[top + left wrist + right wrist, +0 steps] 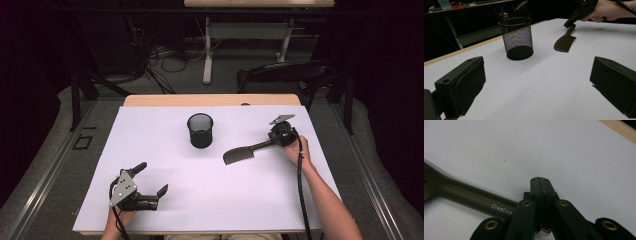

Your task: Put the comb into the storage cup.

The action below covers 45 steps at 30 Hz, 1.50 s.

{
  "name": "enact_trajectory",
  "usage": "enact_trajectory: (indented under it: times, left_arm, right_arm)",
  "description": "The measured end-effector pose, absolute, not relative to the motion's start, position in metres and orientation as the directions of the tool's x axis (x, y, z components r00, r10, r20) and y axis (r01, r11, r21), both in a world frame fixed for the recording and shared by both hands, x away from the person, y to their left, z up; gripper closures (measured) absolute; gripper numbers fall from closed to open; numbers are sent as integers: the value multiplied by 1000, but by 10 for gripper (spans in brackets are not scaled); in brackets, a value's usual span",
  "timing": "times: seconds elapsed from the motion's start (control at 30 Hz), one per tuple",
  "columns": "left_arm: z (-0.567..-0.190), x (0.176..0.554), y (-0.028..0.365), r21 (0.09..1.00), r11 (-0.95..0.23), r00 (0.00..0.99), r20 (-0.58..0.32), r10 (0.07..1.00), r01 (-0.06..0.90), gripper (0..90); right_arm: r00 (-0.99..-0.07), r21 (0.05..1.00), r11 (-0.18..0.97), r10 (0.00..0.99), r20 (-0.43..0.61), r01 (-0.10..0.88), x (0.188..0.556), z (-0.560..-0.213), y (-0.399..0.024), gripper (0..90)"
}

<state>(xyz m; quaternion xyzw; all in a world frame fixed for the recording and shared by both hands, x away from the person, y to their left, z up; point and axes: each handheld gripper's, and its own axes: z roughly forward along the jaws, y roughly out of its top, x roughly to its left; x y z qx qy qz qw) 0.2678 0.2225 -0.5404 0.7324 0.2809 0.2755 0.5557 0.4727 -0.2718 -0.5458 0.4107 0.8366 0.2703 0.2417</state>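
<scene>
Lying flat on the white counter [165, 200], right of the mesh cup [200, 130], the spatula [240, 154] has its handle end at the right hand-held gripper [272, 141]; lifting well means keeping it level. From the left hand-held gripper [537, 82], jaws apart and empty, nothing blocks the cup. Right gripper view: jaws together beside the handle, grip unclear

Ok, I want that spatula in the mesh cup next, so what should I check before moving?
1. Mesh cup upright, mouth open: ok.
2. Spatula lying flat, apart from the cup: ok.
3. Right gripper gripping the handle: not ok; its jaws are shut on each other, with the handle beside them.
4. Left gripper open, away from the cup: ok.
5. Path from spatula to cup free: ok.
</scene>
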Motion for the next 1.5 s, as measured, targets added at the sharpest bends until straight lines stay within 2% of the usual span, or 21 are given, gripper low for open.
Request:
enact_trajectory:
  times: [1.5]
  left_arm:
    - [-540, 268, 222, 969, -226, 688, 93, 719, 104, 2]
  right_arm:
    - [-581, 617, 542, 798, -163, 571, 439, -548, -279, 900]
